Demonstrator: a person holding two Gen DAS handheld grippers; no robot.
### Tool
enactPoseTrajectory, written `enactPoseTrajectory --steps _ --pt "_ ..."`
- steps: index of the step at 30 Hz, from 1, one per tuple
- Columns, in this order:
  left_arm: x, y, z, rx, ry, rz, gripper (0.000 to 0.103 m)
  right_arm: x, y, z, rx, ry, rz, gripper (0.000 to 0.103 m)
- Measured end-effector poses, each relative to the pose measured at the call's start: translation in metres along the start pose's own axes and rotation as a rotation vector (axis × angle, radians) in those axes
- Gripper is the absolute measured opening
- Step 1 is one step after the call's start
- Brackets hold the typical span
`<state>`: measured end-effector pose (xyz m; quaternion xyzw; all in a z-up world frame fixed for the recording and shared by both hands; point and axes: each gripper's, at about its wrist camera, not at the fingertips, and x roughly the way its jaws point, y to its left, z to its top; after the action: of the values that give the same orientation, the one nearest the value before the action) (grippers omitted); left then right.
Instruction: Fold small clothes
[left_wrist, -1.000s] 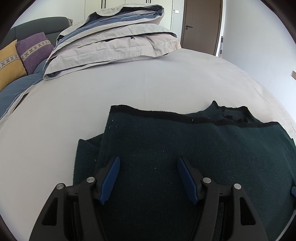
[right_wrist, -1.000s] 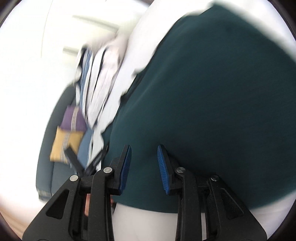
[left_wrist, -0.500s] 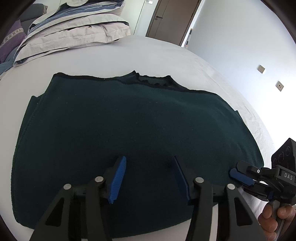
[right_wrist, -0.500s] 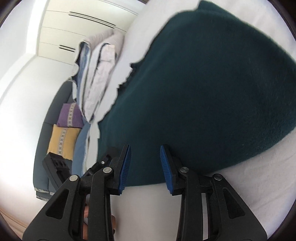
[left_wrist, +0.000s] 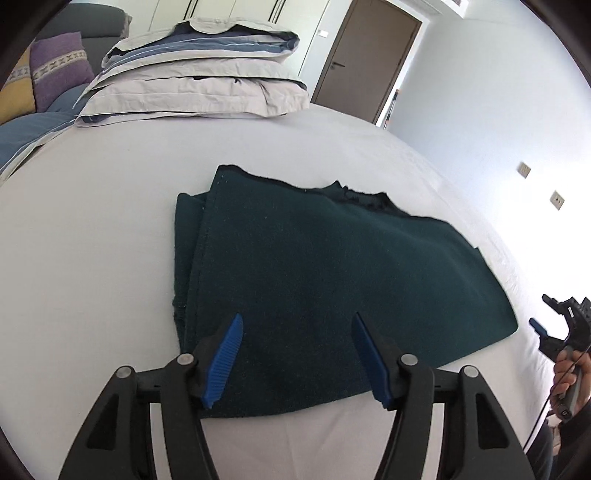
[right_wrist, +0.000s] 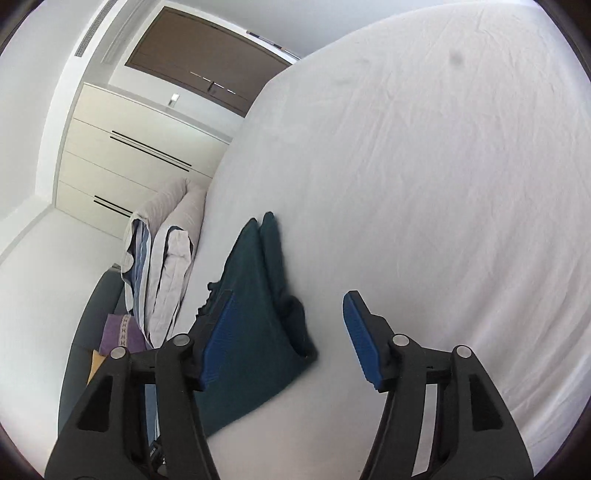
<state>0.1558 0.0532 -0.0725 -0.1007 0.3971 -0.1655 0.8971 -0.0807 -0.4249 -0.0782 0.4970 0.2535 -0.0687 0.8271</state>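
The folded dark green woollen garment (left_wrist: 314, 280) lay flat on the white bedsheet (left_wrist: 92, 240), in front of the stacked grey pillows (left_wrist: 199, 77), while the left gripper (left_wrist: 297, 360) and right gripper (right_wrist: 288, 339) hovered over it, jaws opening, empty.

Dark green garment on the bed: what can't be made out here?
- Dark green garment: left wrist view, near hem hidden behind left claw; layers beneath hidden by its top fold.
- Right wrist view: garment's left part covered by right claw's finger.
- Right claw, left wrist view: cut off by edge.
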Motion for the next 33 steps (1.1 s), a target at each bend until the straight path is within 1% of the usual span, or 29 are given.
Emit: enactPoseTrajectory --steps 2,4,6,7,9,11,13,17,19,20,23,24,25,27,29,31,32,33 --pt "0.002 -0.009 0.003 0.003 0.007 -0.025 0.065 0.008 0.007 0.000 -0.014 0.028 0.000 0.059" --pt "0.006 -0.019 0.006 0.013 0.019 -0.044 0.065 0.024 0.011 -0.003 -0.050 0.089 -0.036 0.059" --pt "0.016 -0.030 0.006 0.012 0.035 -0.059 0.065 0.046 0.010 -0.007 -0.037 0.142 -0.083 0.059" --pt "0.022 -0.034 0.006 0.005 0.044 -0.065 0.065 0.054 0.007 -0.009 -0.024 0.151 -0.092 0.059" --pt "0.029 -0.036 0.005 -0.015 0.058 -0.074 0.065 0.061 0.007 -0.010 -0.008 0.140 -0.097 0.058" --pt "0.039 -0.040 0.004 -0.041 0.079 -0.093 0.065 0.076 0.022 -0.021 -0.009 0.150 -0.107 0.058" --pt "0.049 -0.044 0.003 -0.049 0.099 -0.097 0.065 0.082 0.029 -0.028 0.007 0.164 -0.112 0.057" --pt "0.057 -0.049 0.001 -0.045 0.117 -0.088 0.065 0.087 0.034 -0.036 0.066 0.161 -0.088 0.057" --pt "0.058 -0.048 0.003 -0.055 0.117 -0.093 0.065 0.094 0.035 -0.037 0.112 0.189 -0.054 0.054" --pt "0.059 -0.047 0.004 -0.061 0.119 -0.096 0.065 0.097 0.037 -0.037 0.109 0.206 -0.048 0.054" --pt "0.061 -0.043 0.005 -0.074 0.130 -0.103 0.065 0.112 0.049 -0.032 0.060 0.218 -0.082 0.054" --pt "0.062 -0.042 0.005 -0.077 0.132 -0.105 0.065 0.117 0.050 -0.029 0.058 0.220 -0.080 0.052" --pt "0.062 -0.041 0.005 -0.080 0.132 -0.107 0.065 0.122 0.049 -0.027 0.076 0.227 -0.082 0.048" --pt "0.063 -0.041 0.005 -0.083 0.131 -0.110 0.065 0.126 0.046 -0.027 0.126 0.228 -0.063 0.045" --pt "0.065 -0.040 0.004 -0.089 0.128 -0.110 0.065 0.128 0.047 -0.034 0.123 0.229 -0.062 0.040" --pt "0.066 -0.039 0.003 -0.093 0.127 -0.106 0.065 0.131 0.048 -0.042 0.106 0.232 -0.068 0.031" --pt "0.066 -0.040 0.004 -0.094 0.128 -0.103 0.065 0.131 0.046 -0.045 0.110 0.231 -0.066 0.030" --pt "0.067 -0.040 0.004 -0.096 0.130 -0.101 0.065 0.132 0.045 -0.046 0.120 0.224 -0.066 0.026"
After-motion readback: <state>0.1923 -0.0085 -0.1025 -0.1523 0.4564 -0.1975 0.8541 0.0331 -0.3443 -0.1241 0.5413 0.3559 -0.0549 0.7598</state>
